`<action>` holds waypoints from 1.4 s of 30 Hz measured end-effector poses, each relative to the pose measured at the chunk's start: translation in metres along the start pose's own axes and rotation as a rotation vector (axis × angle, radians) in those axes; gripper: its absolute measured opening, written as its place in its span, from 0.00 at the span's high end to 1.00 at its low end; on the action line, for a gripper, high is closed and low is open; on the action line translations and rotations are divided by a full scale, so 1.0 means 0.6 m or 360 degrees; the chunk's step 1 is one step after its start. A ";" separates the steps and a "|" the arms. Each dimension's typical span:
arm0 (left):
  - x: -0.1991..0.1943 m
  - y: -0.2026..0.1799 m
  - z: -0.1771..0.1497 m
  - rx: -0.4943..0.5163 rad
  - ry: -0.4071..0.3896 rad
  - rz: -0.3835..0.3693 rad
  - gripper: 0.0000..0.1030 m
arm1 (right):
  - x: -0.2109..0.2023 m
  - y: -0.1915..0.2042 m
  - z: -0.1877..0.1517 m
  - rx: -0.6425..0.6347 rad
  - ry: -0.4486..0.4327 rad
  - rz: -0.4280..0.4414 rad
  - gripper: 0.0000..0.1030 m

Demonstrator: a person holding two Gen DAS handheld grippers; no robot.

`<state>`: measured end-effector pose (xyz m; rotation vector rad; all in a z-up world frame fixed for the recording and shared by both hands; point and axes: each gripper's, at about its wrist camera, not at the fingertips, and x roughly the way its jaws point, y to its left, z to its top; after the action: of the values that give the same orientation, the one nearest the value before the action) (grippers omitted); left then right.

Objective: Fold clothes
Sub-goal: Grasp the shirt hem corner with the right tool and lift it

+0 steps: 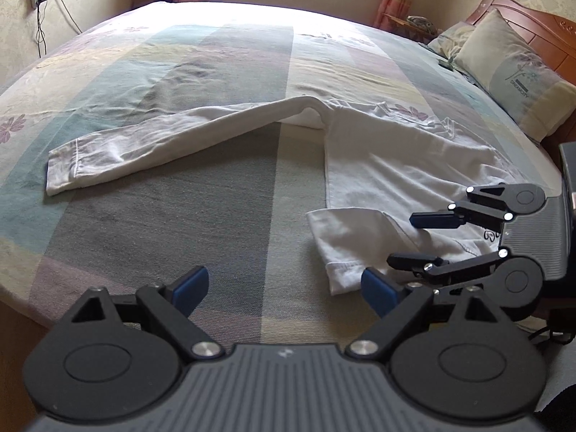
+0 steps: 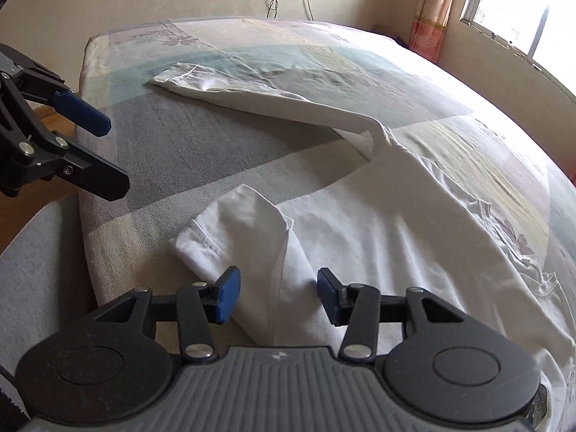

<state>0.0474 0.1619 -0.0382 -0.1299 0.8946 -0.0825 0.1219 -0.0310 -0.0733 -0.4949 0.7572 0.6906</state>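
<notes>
A white long-sleeved shirt (image 1: 396,165) lies flat on the striped bedspread (image 1: 180,216). One sleeve (image 1: 144,144) stretches out far to the left. The other sleeve (image 1: 345,248) is bent back near the bed's front edge, cuff toward me. My left gripper (image 1: 284,291) hovers open over bare bedspread, left of that cuff. My right gripper (image 2: 279,295) is open with the near sleeve (image 2: 244,237) lying between its blue pads, not clamped. Each gripper shows in the other's view: the right gripper (image 1: 403,240) over the shirt, the left gripper (image 2: 109,153) at the bed's left edge.
Pillows (image 1: 511,72) and a wooden headboard (image 1: 532,25) stand at the right end of the bed. A window (image 2: 511,7) and curtain (image 2: 432,10) line the far wall. Cables (image 1: 39,18) hang on the left wall. Grey fabric (image 2: 36,270) sits beside the near bed edge.
</notes>
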 end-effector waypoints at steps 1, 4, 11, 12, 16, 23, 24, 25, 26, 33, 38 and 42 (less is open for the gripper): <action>0.000 0.005 -0.001 -0.0015 -0.0006 0.0001 0.11 | 0.004 -0.004 -0.001 0.0009 0.0027 0.0013 0.55; 0.003 0.012 -0.002 -0.0042 -0.0007 -0.0006 0.11 | 0.007 -0.018 -0.005 0.0039 0.0083 0.0060 0.90; 0.005 0.001 0.001 -0.0030 -0.0021 -0.0043 0.11 | -0.083 -0.022 -0.027 0.0058 0.0038 0.0320 0.91; 0.003 -0.001 0.002 -0.0028 -0.0026 -0.0048 0.11 | -0.097 -0.017 -0.032 0.0052 0.0042 0.0369 0.91; -0.003 -0.009 0.007 -0.0017 -0.0044 -0.0069 0.11 | -0.125 0.006 -0.071 0.0099 0.0133 0.0619 0.75; 0.000 -0.023 0.014 0.0001 -0.0040 -0.0095 0.11 | -0.169 -0.017 -0.130 0.0334 0.0084 0.0594 0.71; 0.003 -0.028 0.014 0.0009 -0.0031 -0.0100 0.11 | -0.180 -0.030 -0.138 0.0396 0.0057 0.0555 0.67; 0.006 -0.032 0.015 0.0016 -0.0024 -0.0105 0.11 | -0.192 -0.046 -0.150 0.0464 0.0035 0.0501 0.63; 0.011 -0.037 0.016 0.0026 -0.0015 -0.0113 0.11 | -0.206 -0.064 -0.166 0.0536 0.0022 0.0436 0.61; 0.046 -0.089 0.022 0.0117 0.0045 -0.0208 0.11 | -0.299 -0.168 -0.342 0.1072 0.0127 -0.0094 0.59; 0.067 -0.136 0.025 0.0208 0.0095 -0.0260 0.11 | -0.331 -0.207 -0.468 0.1489 0.0125 -0.0294 0.57; 0.065 -0.162 0.026 0.0259 0.0090 -0.0299 0.11 | -0.312 -0.209 -0.504 0.1670 0.0053 -0.0226 0.57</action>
<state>0.0825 0.0620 -0.0443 -0.0600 0.9271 -0.3344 -0.0235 -0.3779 -0.1032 0.3983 0.9876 0.0880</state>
